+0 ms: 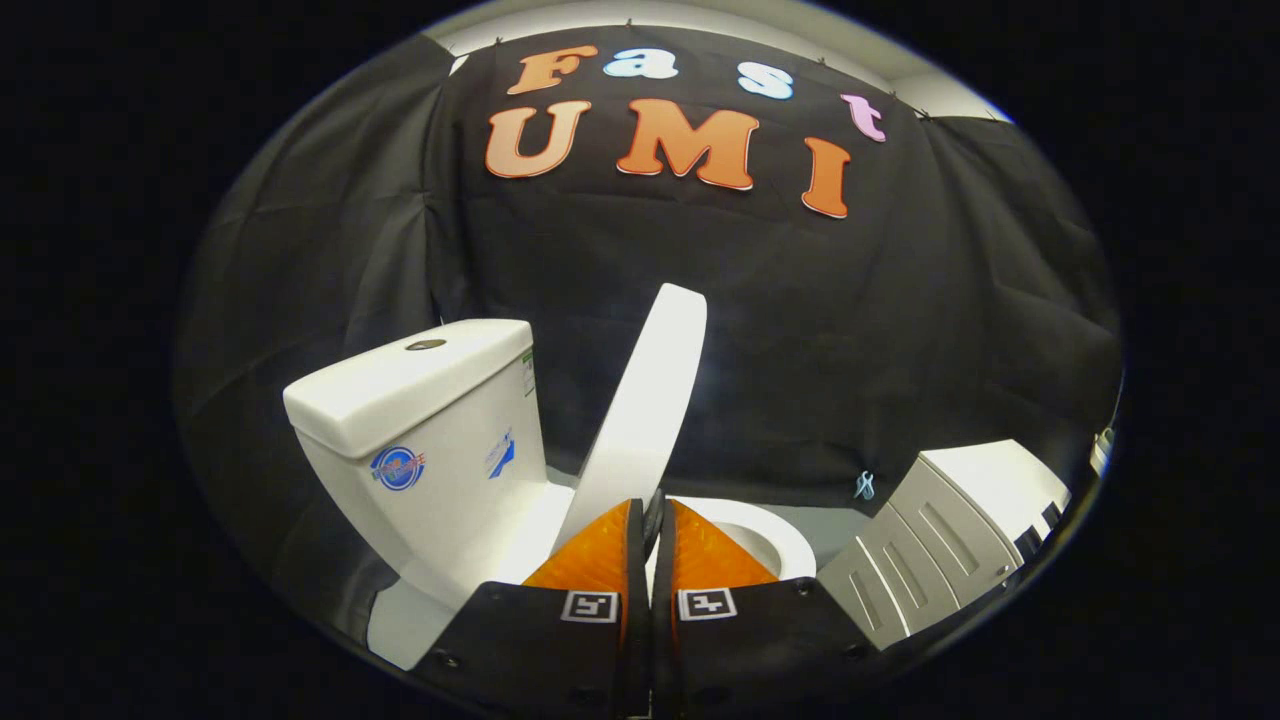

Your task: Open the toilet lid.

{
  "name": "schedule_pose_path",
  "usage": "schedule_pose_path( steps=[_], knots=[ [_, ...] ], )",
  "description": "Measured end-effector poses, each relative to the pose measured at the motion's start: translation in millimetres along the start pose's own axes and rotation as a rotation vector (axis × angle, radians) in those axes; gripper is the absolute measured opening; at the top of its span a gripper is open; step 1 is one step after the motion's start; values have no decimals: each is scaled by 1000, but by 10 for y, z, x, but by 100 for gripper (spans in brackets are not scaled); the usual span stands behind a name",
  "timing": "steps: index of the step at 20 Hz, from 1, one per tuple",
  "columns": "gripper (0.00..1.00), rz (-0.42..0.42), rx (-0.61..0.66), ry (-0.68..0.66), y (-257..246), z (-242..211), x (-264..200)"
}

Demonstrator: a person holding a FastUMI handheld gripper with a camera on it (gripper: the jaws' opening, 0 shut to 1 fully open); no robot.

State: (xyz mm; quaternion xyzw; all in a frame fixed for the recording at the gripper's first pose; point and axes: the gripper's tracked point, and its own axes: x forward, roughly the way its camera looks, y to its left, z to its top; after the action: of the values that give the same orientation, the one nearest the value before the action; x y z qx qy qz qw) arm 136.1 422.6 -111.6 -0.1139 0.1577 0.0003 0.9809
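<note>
Fingers (652, 520) clamped on lower edge of toilet lid (645, 400). Lid raised steeply, near upright, between cistern (420, 420) and bowl rim (785, 535). Mid-lift, most of swing done. Next, likely: tip lid back toward cistern, then release gently.

The floor (838, 528) is pale grey where it shows at the foot of the black cloth wall. On it stand a white toilet (440, 440) to the left and a white cabinet (940, 540) to the right.

toilet lid (650, 400): smooth glossy plastic | tank (440, 420): glossy ceramic look | wall (800, 330): matt black cloth | cabinet (940, 540): smooth matt panels
</note>
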Motion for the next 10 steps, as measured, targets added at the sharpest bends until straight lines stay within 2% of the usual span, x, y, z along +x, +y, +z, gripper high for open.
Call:
schedule_pose_path(
  steps=[10],
  knots=[
    [8, 44, -60, -35, 658, 186, -11]
  ],
)
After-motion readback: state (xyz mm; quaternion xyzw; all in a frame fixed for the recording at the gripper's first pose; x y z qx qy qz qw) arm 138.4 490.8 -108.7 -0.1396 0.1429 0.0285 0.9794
